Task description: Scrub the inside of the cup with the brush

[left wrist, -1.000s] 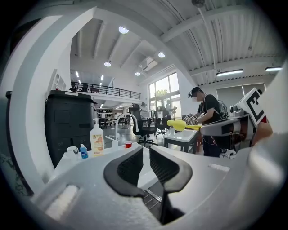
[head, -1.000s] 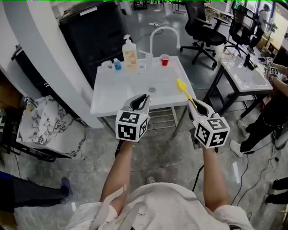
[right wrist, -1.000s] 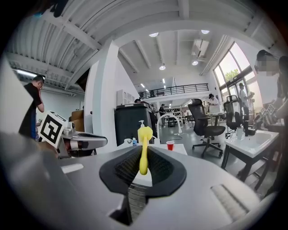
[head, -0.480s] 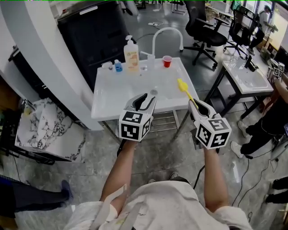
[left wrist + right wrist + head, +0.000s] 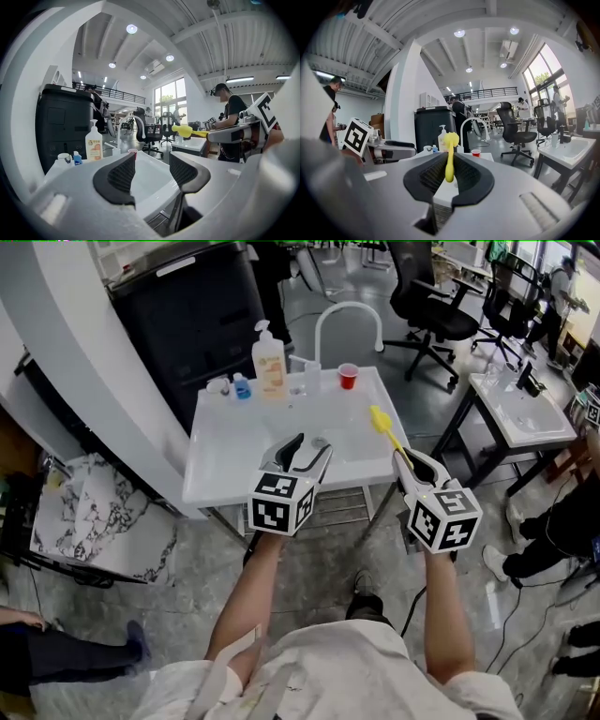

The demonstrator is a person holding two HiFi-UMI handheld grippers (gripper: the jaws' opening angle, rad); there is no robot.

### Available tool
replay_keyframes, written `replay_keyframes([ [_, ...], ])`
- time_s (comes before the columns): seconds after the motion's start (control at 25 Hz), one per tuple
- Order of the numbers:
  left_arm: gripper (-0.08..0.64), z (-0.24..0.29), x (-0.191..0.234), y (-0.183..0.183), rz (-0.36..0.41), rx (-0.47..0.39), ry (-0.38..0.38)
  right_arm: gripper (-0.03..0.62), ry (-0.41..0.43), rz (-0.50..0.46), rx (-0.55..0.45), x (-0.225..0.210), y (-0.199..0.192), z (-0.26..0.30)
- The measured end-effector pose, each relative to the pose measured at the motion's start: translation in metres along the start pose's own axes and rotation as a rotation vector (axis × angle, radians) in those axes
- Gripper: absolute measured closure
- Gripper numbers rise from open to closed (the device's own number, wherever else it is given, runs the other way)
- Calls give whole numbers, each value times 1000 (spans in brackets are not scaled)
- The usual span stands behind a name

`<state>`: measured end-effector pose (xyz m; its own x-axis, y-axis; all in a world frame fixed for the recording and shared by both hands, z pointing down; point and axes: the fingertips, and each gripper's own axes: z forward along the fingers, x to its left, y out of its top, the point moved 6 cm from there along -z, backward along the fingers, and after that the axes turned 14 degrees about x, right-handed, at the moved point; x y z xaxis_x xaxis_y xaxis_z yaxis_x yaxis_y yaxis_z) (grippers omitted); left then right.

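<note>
The right gripper (image 5: 449, 164) is closed on the thin handle of the yellow brush (image 5: 450, 140), which is clamped between the pads with its bristle head pointing away toward the bench. In the head view this gripper (image 5: 406, 461) is seen at the lower right of the white bench (image 5: 225, 457), with the brush (image 5: 380, 420) projecting over the bench's front right corner. The left gripper (image 5: 152, 161) has just been opening its jaws, which stand apart with nothing between them. In the head view it is placed at the bench's front edge, near the middle of the frame. The red cup (image 5: 348, 377) stands upright at the far edge of the bench, in the upper middle of the frame, below the arch of the faucet (image 5: 347, 320) and to the right of the soap bottle (image 5: 269, 360). It is well apart from both grippers. The step in hand is judged to be the approach: the brush is already gripped, while the cup has not yet been taken. The next move calls for the open left gripper to be carried across the basin to the cup and closed lightly round its wall to steady it. The brush head can then be lowered through the rim. The cup is too small in every view for its contents to be told, though it is probably empty.
</note>
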<state>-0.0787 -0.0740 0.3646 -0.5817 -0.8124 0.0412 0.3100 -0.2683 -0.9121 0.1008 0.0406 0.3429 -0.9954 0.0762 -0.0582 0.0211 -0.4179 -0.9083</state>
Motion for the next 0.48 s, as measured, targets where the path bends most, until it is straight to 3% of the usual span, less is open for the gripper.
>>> replay_keyframes([
  [0.48,293,96,8,38,-54,16,51,555,72,-1,28,-97,33,67],
])
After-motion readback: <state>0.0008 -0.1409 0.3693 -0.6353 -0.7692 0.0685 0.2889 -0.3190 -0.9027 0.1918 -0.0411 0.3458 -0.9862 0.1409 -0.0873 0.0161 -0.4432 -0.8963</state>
